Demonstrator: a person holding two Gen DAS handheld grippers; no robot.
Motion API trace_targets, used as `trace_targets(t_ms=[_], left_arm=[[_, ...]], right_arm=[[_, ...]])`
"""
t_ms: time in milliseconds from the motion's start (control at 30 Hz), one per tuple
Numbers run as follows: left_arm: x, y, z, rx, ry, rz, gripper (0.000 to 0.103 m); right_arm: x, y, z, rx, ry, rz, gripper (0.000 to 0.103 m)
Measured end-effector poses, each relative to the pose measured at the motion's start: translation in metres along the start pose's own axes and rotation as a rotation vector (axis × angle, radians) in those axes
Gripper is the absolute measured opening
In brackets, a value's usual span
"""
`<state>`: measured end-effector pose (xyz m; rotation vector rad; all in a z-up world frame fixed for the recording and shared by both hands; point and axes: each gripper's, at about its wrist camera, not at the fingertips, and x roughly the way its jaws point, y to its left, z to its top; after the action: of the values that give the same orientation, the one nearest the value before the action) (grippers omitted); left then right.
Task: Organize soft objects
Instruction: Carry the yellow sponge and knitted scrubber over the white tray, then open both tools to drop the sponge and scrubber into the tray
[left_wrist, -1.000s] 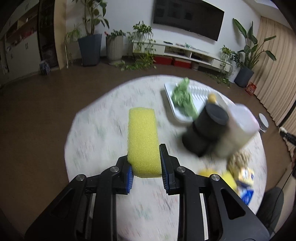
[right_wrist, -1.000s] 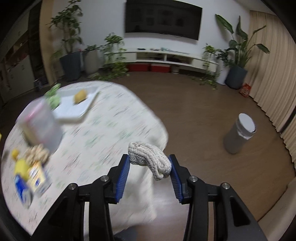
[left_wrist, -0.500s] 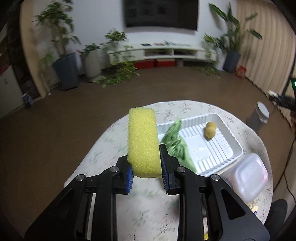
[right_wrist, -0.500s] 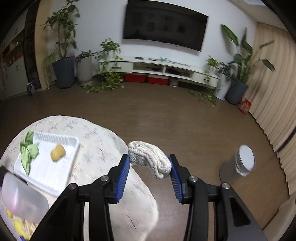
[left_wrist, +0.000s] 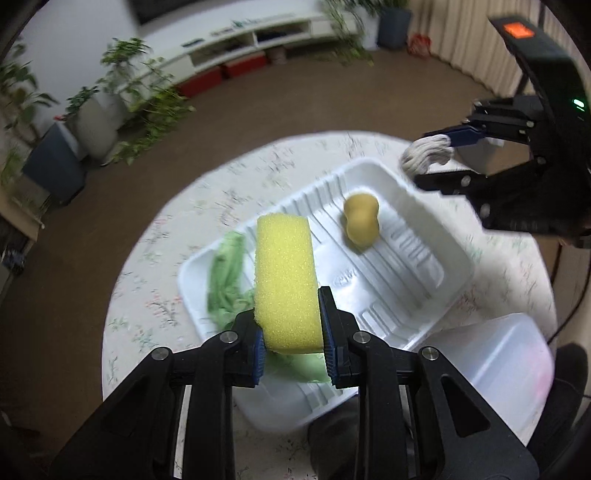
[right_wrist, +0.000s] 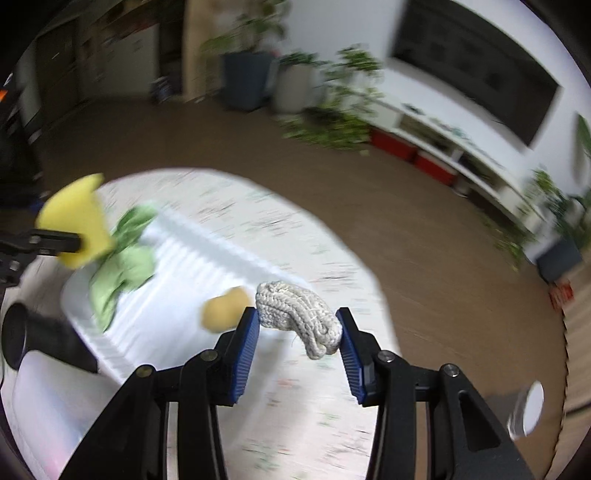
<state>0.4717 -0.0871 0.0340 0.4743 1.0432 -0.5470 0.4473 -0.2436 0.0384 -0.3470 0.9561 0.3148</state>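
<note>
Gripping a yellow sponge (left_wrist: 286, 280) between their blue pads, the left tongs (left_wrist: 291, 345) hold it above the near end of a white ribbed tray (left_wrist: 399, 273), which sits on a round worktop (left_wrist: 155, 258) covered in a pale flowered cloth. The sponge stands on end, clear of the tray floor, with a crumpled green cloth (left_wrist: 225, 280) lying in the tray just beside and partly under it. A small tan, peanut-shaped soft piece (left_wrist: 361, 219) rests in the middle of the tray. The right tongs (right_wrist: 297, 334) are clamped on a cream knitted bundle (right_wrist: 299, 315), one end of it drooping past the right pad; from the left wrist view this bundle (left_wrist: 426, 155) hangs above the tray's far corner. A translucent lidded box (left_wrist: 495, 369) sits on the worktop just beside the tray's right side, and a dark cylinder (right_wrist: 40, 343) lies near the tray's other end. Both views are blurred at the edges.
</note>
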Motion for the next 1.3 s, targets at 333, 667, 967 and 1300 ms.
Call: trace_targets(t_ms=[333,667,967,1300], left_arm=[[0.048,-0.011,0.013,0.03,0.115,-0.054,0.023],[0.067,-0.015,0.017,0.069,0.223,-0.049,0.024],[0.076,-0.015,0.02,0.069,0.267,-0.041,0.024],[0.07,-0.005,0.027,0.044,0.238,-0.04,0.041]], right_arm=[[0.043,0.036,-0.014,-0.144,0.14,0.109,0.046],[0.069,0.045,-0.022,-0.166,0.199,0.119,0.046],[0.072,0.04,-0.021,-0.14,0.201,0.105,0.05],[0.067,0.033,-0.018,-0.114,0.182,0.09,0.061]])
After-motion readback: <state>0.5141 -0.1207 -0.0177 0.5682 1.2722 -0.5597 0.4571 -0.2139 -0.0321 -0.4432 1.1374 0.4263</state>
